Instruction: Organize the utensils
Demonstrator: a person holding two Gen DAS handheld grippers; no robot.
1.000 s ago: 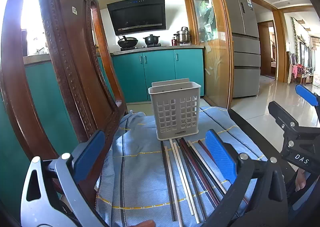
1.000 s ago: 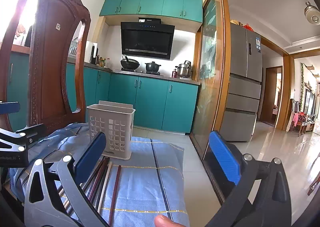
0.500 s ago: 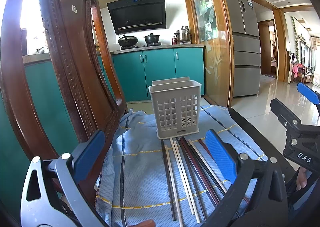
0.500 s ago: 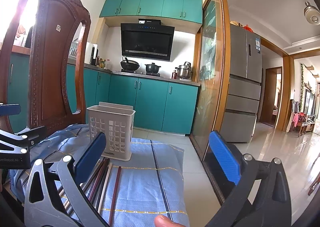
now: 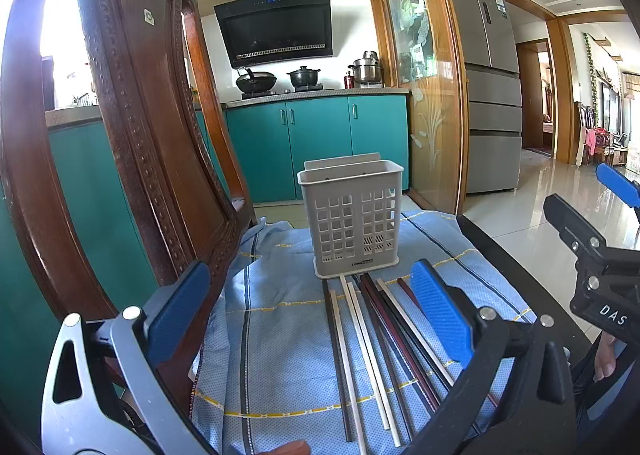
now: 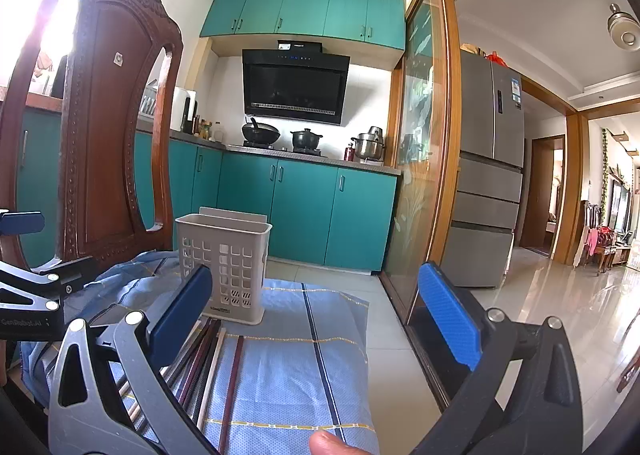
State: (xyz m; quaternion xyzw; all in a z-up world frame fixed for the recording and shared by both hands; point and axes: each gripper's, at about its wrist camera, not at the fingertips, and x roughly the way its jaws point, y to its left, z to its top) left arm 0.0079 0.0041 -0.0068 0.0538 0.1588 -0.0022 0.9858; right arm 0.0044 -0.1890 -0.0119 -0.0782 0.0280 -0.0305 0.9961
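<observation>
A white perforated utensil basket [image 5: 352, 217] stands upright on a blue cloth [image 5: 280, 319]; it also shows in the right wrist view [image 6: 224, 267]. Several chopsticks [image 5: 372, 339], white, dark and reddish, lie side by side on the cloth in front of it, and show in the right wrist view [image 6: 204, 359]. My left gripper [image 5: 308, 319] is open and empty, held above the near ends of the chopsticks. My right gripper [image 6: 316, 319] is open and empty, to the right of the chopsticks, and shows at the right edge of the left wrist view [image 5: 592, 255].
A carved wooden chair back [image 5: 132, 143] rises close on the left of the cloth. The table's dark right edge [image 5: 512, 255] drops to a tiled floor [image 6: 540, 295]. Teal kitchen cabinets [image 5: 312, 147] and a fridge [image 5: 488, 95] stand far behind.
The right gripper has risen slightly in the left wrist view. The chopsticks and the basket have not moved.
</observation>
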